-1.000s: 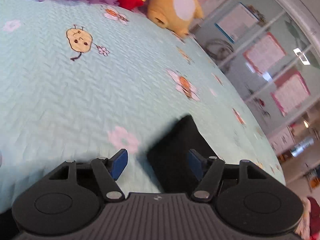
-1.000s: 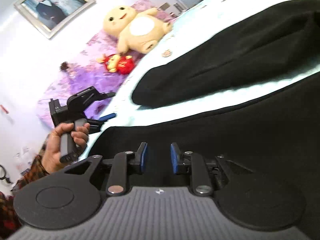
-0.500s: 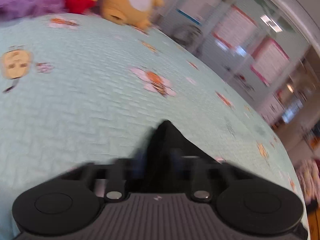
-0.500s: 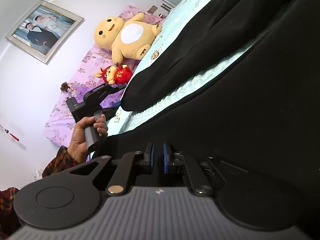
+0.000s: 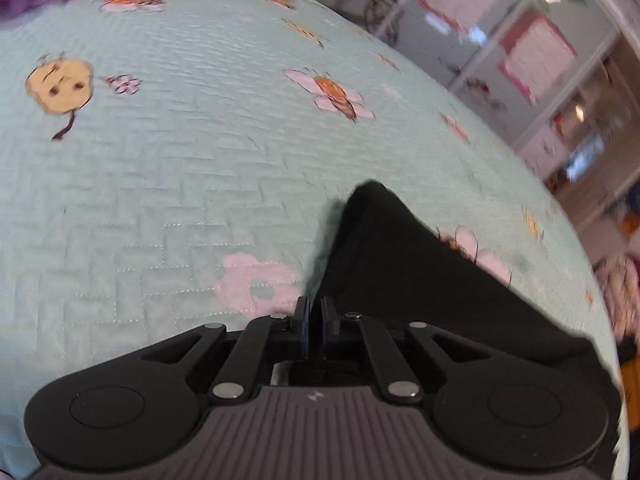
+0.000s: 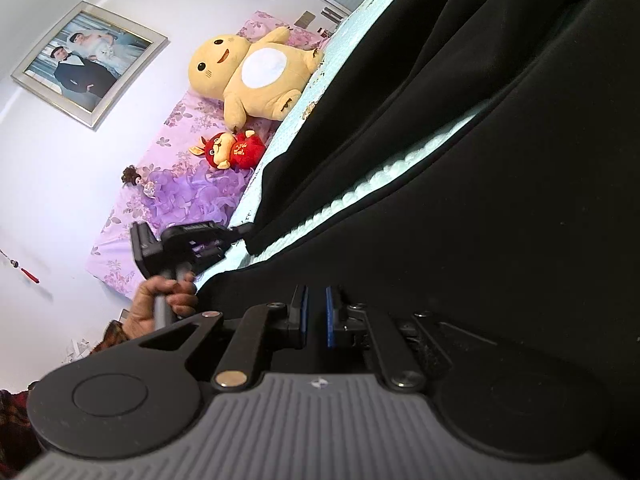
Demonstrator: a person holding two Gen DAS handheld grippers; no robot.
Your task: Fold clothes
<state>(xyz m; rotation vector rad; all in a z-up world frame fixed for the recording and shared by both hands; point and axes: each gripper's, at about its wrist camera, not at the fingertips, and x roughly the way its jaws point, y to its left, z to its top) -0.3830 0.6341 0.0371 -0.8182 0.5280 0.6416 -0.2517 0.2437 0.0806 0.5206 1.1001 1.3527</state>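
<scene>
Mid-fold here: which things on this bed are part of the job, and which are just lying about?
Part of the job:
- black garment
- left tool, shut on the garment's edge
- right tool, shut on the garment

Just lying about:
- yellow plush toy
- red plush toy
- purple frilly fabric
- framed photo

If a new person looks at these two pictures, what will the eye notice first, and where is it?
First comes the black garment, spread over the mint bedspread and filling the right side of the right wrist view. Next is the big yellow plush toy at the head of the bed, with a small red plush beside it. Both the left gripper and right gripper are pinched on the black cloth.
</scene>
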